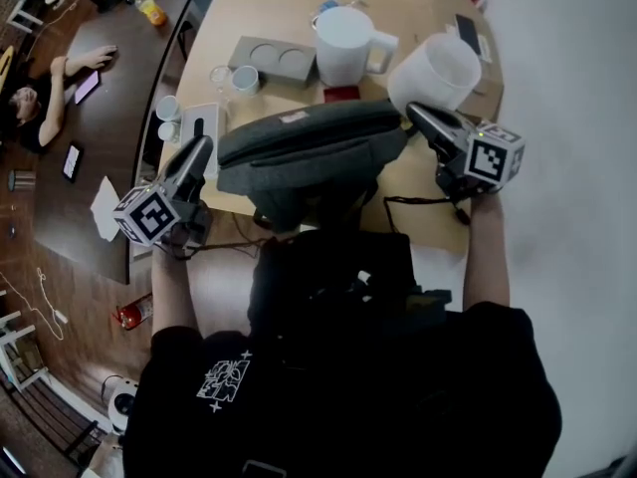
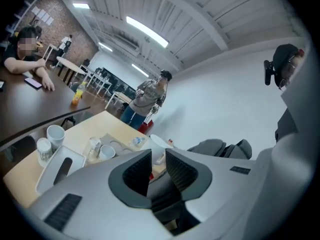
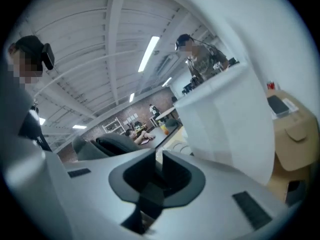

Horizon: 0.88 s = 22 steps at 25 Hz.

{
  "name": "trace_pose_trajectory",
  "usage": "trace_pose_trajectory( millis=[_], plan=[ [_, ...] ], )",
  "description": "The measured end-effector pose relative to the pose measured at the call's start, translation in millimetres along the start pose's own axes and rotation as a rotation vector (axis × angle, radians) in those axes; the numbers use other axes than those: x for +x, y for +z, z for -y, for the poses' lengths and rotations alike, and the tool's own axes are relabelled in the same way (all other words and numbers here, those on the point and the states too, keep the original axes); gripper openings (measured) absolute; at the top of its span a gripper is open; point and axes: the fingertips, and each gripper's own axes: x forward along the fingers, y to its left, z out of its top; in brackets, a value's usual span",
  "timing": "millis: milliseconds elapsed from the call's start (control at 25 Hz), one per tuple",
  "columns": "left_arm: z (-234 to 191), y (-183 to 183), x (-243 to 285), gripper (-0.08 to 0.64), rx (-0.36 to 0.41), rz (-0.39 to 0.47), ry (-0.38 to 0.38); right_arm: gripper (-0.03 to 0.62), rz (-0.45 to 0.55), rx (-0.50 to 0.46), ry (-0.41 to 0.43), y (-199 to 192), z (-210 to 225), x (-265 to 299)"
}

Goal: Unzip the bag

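Observation:
A grey bag [image 1: 309,152] lies lengthwise near the front edge of the light wooden table [image 1: 259,8], one end hanging over that edge. My left gripper [image 1: 206,145] points at the bag's left end and stands open; nothing sits between its pads [image 2: 134,171], and the bag [image 2: 215,146] shows just beyond them. My right gripper [image 1: 416,113] is at the bag's right end, beside a white tub [image 1: 438,68]. Its jaws stand a narrow slit apart, and I see nothing pinched between them [image 3: 158,159]. The bag [image 3: 100,146] shows to their left.
Behind the bag stand a white pitcher [image 1: 346,43], a grey cup holder [image 1: 274,60], small cups [image 1: 244,78], a white tissue box [image 1: 199,127] and a phone [image 1: 468,33]. A person [image 1: 40,98] sits at the dark table on the left. Another person [image 2: 150,96] stands beyond the table.

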Motion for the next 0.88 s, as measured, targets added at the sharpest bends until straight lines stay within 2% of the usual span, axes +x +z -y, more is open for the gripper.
trace_pose_trajectory(
  millis=[120, 320, 440, 560, 680, 880],
  plan=[
    [21.2, 22.7, 1.5, 0.087, 0.045, 0.038, -0.03, 0.061, 0.082, -0.046, 0.024, 25.1, -21.6, -1.7],
    [64.1, 60.4, 3.0, 0.087, 0.199, 0.107, -0.046, 0.061, 0.161, -0.209, 0.034, 65.5, -68.4, 2.2],
    [91.7, 72.1, 6.8, 0.087, 0.302, 0.138, -0.05, 0.061, 0.202, -0.288, 0.057, 82.6, -96.7, 5.8],
    [117.3, 74.9, 15.9, 0.087, 0.371, 0.144, -0.082, 0.054, 0.225, -0.336, 0.093, 93.1, -120.3, 12.1],
    [132.7, 76.8, 24.5, 0.087, 0.413, 0.146, -0.098, 0.036, 0.225, -0.381, 0.114, 97.6, -138.8, 19.5],
    [144.0, 75.0, 34.7, 0.087, 0.433, 0.148, -0.111, 0.021, 0.194, -0.434, 0.142, 93.3, -156.2, 28.2]
  ],
)
